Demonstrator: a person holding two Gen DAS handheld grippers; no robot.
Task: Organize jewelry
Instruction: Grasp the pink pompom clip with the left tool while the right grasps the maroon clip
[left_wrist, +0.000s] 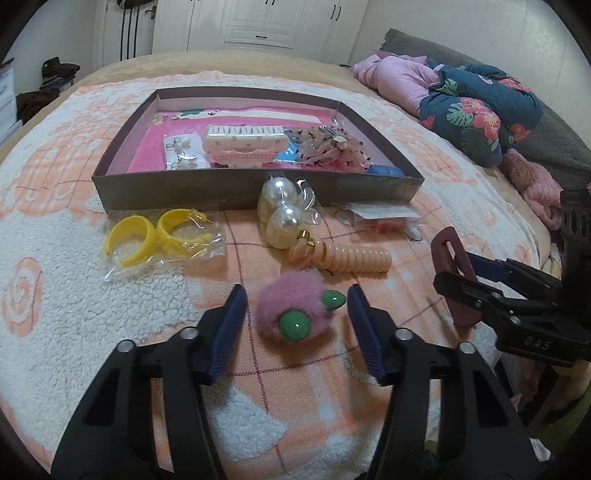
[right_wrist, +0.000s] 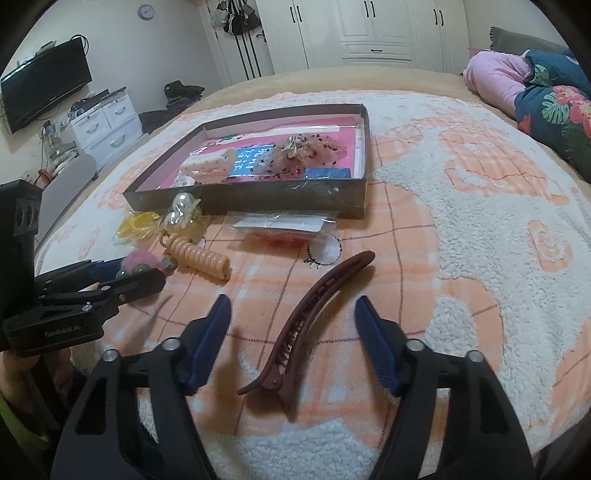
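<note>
The left gripper (left_wrist: 297, 295) has its jaws released either side of the pink pompom clip (left_wrist: 291, 308) on the bed. The right gripper (right_wrist: 293, 306) likewise straddles the maroon hair clip (right_wrist: 314, 325), jaws released

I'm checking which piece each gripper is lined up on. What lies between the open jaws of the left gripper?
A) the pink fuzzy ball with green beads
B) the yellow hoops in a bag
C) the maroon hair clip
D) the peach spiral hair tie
A: the pink fuzzy ball lies on the blanket between the left gripper's open jaws, untouched.
</note>
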